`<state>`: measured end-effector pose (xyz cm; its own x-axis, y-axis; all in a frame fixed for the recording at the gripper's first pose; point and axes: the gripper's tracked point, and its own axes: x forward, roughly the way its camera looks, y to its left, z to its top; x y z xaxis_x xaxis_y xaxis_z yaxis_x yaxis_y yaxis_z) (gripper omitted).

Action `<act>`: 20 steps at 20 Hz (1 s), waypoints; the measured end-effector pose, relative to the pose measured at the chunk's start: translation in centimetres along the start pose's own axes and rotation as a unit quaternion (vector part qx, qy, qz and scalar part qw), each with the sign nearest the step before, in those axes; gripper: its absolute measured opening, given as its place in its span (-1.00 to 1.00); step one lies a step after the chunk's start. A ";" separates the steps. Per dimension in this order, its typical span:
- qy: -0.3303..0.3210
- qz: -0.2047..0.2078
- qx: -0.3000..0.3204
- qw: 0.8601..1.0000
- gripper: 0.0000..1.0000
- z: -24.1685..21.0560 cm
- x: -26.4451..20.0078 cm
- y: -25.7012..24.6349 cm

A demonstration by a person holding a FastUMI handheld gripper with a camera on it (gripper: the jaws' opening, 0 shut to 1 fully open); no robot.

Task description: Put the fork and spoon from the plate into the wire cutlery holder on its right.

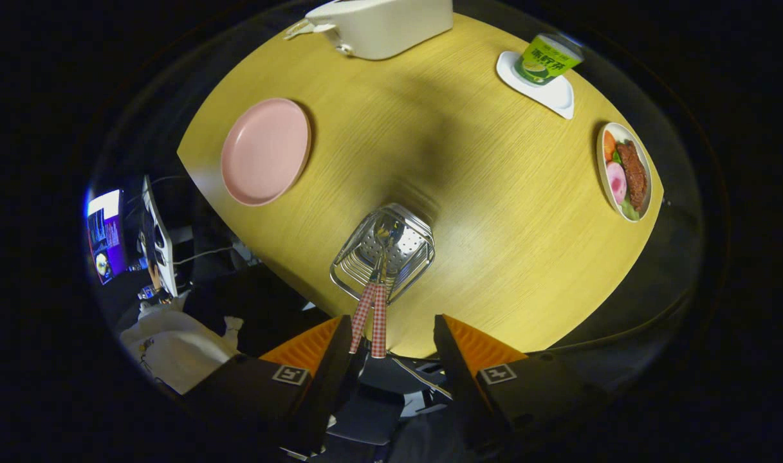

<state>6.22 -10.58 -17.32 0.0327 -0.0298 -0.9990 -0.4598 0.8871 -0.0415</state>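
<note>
From above I look down on a wooden table. The wire cutlery holder (383,252) stands just ahead of my fingers, near the table's front edge. Two pieces of cutlery with red-and-white checked handles (372,318) stand in it, heads down on its perforated floor; one head looks like a spoon's, and the other I cannot make out. The handles lean out toward my left finger (330,350). My gripper (392,334) is open, with nothing between its fingers. To the holder's left, farther off, lies the pink plate (266,151), bare.
A white container (378,26) sits at the table's far edge. A green cup (547,59) stands on a white coaster at the far right. An oval dish of food (625,172) lies by the right edge. Off the table to the left are a lit screen (105,235) and white cloth (172,344).
</note>
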 end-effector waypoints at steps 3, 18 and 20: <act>-0.058 0.017 0.034 0.998 1.00 -0.4 -2.0 0.7; -0.393 0.002 0.160 0.905 1.00 -2.3 -13.9 2.0; -0.434 0.002 0.170 0.885 1.00 -2.3 -15.5 2.6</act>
<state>2.52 -8.86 -1.96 0.7683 0.2080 -0.6054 -0.1728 0.9780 0.1168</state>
